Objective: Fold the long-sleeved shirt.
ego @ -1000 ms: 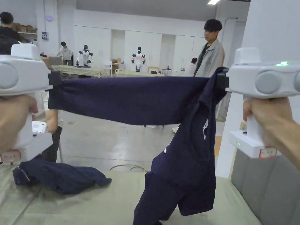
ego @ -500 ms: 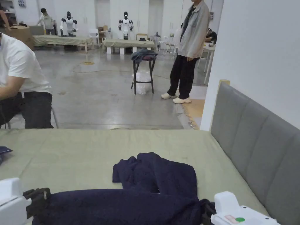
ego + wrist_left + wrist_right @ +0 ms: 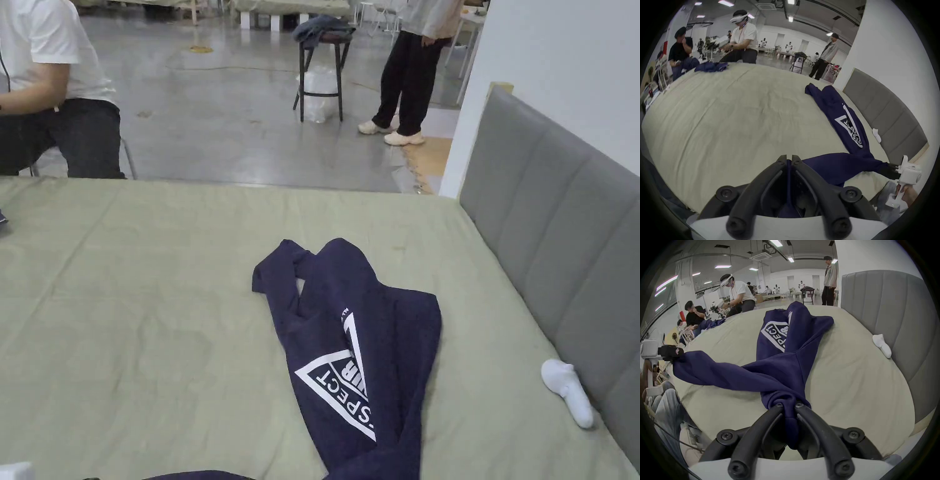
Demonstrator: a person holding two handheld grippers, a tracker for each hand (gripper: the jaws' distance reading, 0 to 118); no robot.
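Note:
The navy long-sleeved shirt (image 3: 356, 350) lies bunched lengthwise on the green bed sheet (image 3: 156, 300), with its white triangle print facing up. Its near end stretches sideways between the two grippers, just above the sheet. In the left gripper view, my left gripper (image 3: 789, 160) is shut on a thin edge of the navy fabric, and the shirt (image 3: 849, 126) runs away to the right. The right gripper (image 3: 890, 170) holds the other end there. In the right gripper view, my right gripper (image 3: 788, 405) is shut on a thick bunch of the shirt (image 3: 782, 340); the left gripper (image 3: 672, 352) shows at far left.
A white sock (image 3: 567, 387) lies against the grey padded headboard (image 3: 562, 237) on the right. Another navy garment (image 3: 711, 67) sits at the bed's far left edge. A person (image 3: 56, 94) sits beyond the bed; another person (image 3: 412, 69) stands by a stool (image 3: 322, 56).
The shirt, held stretched high in the air a second ago, has come down onto the bed and its body now rests print-up. Both grippers have dropped low, and the head camera has tilted down.

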